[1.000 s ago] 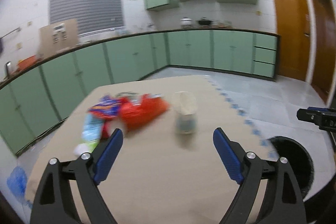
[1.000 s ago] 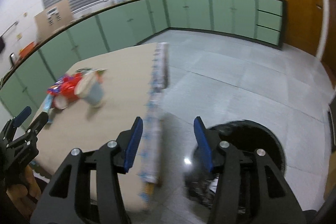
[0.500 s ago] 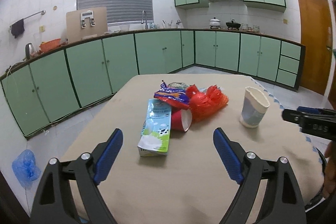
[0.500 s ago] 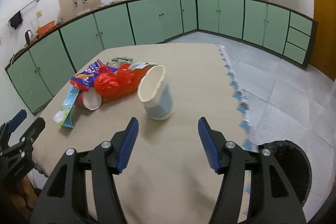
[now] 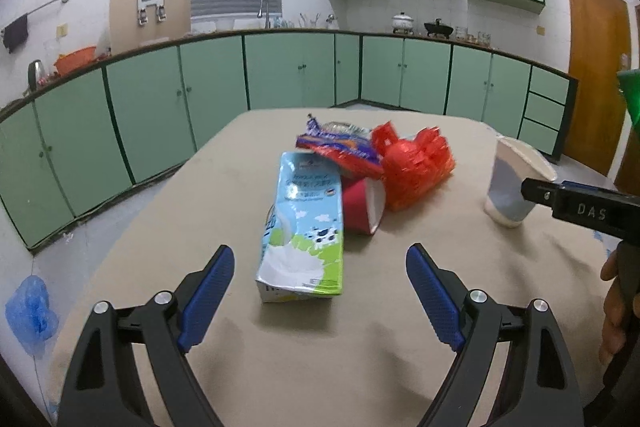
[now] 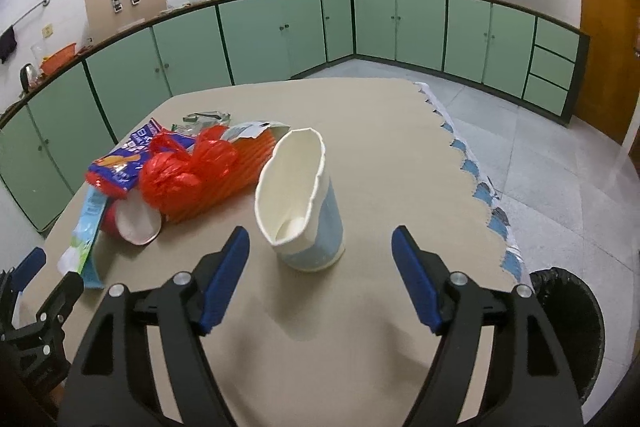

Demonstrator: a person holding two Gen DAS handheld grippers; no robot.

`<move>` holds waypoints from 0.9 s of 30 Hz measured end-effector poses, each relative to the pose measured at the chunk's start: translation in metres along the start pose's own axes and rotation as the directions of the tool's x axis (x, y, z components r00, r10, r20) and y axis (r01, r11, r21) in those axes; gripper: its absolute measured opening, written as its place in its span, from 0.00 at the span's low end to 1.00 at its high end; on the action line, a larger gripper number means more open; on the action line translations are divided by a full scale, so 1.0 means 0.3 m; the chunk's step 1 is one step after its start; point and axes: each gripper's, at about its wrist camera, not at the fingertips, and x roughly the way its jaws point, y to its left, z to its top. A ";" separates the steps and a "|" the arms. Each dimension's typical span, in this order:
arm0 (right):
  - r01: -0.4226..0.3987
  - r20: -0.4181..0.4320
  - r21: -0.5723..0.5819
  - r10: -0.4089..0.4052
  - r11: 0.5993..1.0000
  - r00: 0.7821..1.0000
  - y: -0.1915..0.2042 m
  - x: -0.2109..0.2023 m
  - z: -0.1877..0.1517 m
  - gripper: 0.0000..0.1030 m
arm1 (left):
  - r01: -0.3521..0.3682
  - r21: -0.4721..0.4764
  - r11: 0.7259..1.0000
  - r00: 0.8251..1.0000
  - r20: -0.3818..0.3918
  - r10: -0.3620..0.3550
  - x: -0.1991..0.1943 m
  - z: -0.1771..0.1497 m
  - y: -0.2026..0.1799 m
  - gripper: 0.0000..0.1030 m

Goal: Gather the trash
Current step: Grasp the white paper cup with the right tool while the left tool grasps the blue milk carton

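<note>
Both grippers spread and empty, lined up on the first pieces of trash.

Our right gripper (image 6: 320, 275) hangs released with the dented paper cup (image 6: 302, 203) upright just ahead, between its fingers; our left gripper (image 5: 318, 291) gapes likewise at the near end of the milk carton (image 5: 304, 227). We judge the cup is the step: ease forward, close low on the wall where it is stiffer, gently, since it looks crushable. The black bin (image 6: 568, 311) waits off our right finger, beside the table (image 6: 380, 131).
</note>
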 end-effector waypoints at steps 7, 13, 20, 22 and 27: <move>-0.024 -0.050 -0.007 0.024 1.000 0.998 0.009 0.051 -0.008 0.31 | -0.005 -0.012 1.000 0.999 -0.041 0.004 0.053 -0.009 0.023 0.83; -0.051 -0.036 -0.002 0.051 0.999 0.998 -0.004 0.004 -0.024 0.28 | 0.012 -0.018 1.000 0.997 -0.070 -0.013 0.063 -0.011 0.025 0.60; -0.057 -0.033 -0.003 0.057 0.998 0.998 -0.020 -0.039 -0.024 0.28 | 0.019 -0.037 0.999 0.998 -0.061 -0.021 0.044 -0.015 0.032 0.45; -0.058 -0.028 -0.002 0.057 0.998 0.998 -0.025 -0.050 -0.017 0.28 | 0.018 -0.046 0.999 0.998 -0.051 -0.020 0.028 -0.014 0.033 0.45; -0.059 -0.022 0.000 0.059 0.998 0.998 -0.034 -0.070 -0.011 0.28 | 0.015 -0.051 0.999 0.999 -0.041 -0.017 -0.006 -0.014 0.035 0.45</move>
